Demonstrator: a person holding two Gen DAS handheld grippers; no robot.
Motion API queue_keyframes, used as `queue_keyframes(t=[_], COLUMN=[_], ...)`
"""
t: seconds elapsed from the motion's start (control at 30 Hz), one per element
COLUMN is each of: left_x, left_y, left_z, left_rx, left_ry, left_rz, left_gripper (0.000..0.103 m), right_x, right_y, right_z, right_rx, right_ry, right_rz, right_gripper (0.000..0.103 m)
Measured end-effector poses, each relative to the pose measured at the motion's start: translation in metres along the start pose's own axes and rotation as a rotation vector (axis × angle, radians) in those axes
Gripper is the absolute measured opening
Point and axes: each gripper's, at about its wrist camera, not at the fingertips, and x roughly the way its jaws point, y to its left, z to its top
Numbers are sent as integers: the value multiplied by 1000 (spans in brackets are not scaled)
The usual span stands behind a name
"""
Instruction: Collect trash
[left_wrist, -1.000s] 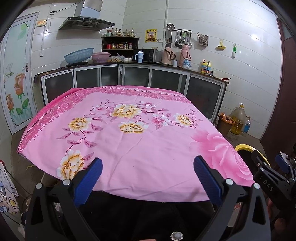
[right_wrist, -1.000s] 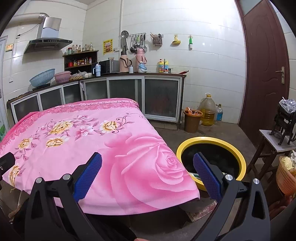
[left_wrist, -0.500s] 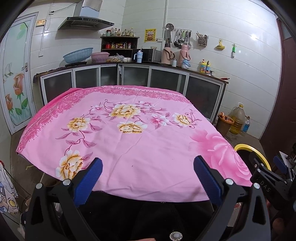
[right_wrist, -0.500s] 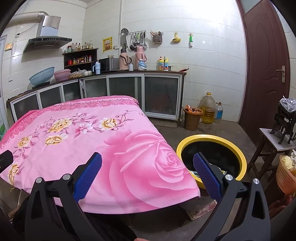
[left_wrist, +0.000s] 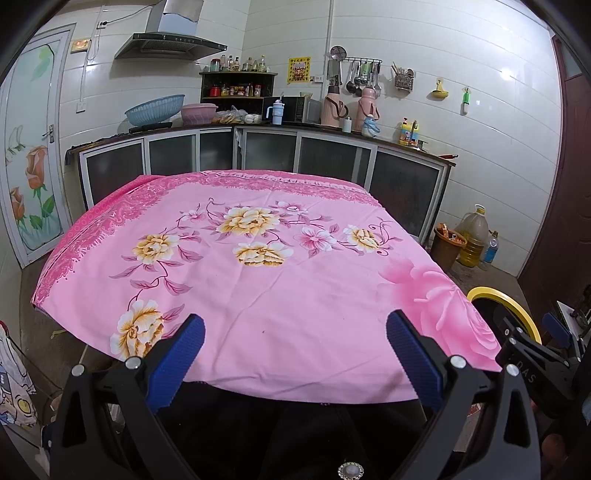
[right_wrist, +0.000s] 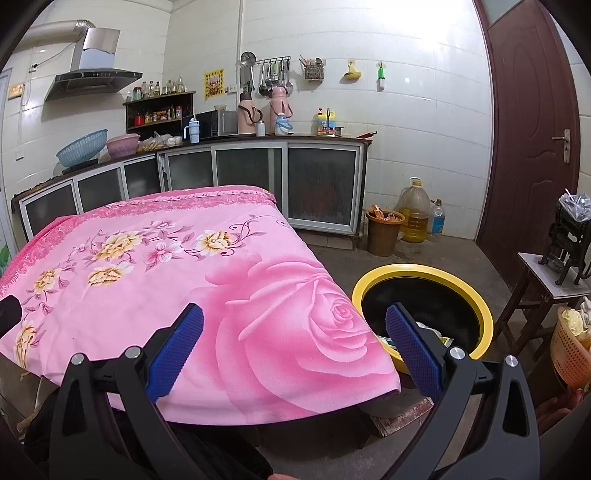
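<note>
A black bin with a yellow rim (right_wrist: 476, 295) stands on the floor by the table's right corner, with some wrappers (right_wrist: 432, 334) lying inside; its rim (left_wrist: 498, 299) shows in the left wrist view too. The table wears a pink flowered cloth (left_wrist: 258, 280) (right_wrist: 166, 273) with no loose trash on it. My left gripper (left_wrist: 295, 350) is open over the near table edge, nothing between its blue pads. My right gripper (right_wrist: 294, 350) is open over the table's right corner, its right finger in front of the bin. The right gripper's body (left_wrist: 532, 358) shows at the left view's right edge.
Kitchen counters (right_wrist: 258, 142) run along the back walls with basins, flasks and bottles. A brown waste bucket (right_wrist: 384, 232) and an oil jug (right_wrist: 415, 214) stand on the floor. A stool (right_wrist: 550, 284) with a machine and an orange basket (right_wrist: 570, 347) are on the right.
Both views have shifted only slightly: the right wrist view has drifted a little, so the bin sits marginally lower. Both grippers stay open and empty.
</note>
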Motion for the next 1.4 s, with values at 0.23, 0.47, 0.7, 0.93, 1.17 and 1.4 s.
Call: queue_keyframes(t=[0.23,0.47,0.7,0.93,1.17,1.4], left_x=[1,0,0,0,0,0], left_y=[-1,-1,-1,-1,-2,-1], left_z=[1,1,4,4,4,4], left_rx=[3,8,11,10,10,11], left_ry=[-3,-8,-11,-8,-7,-7], left_rz=[0,-1,2,2,0,0], left_gripper=[95,95,95,95,95,95], right_x=[1,2,4,6,7,8], right_y=[0,0,-1,-2,-3,-4], right_z=[0,-1,-3,-3,-4,-6], right_rx=[1,1,-2,-4,-4,-9], right_ry=[2,4,11,19,20,23], right_rz=[0,1,4,6,5,6], right_gripper=[95,95,95,95,95,95])
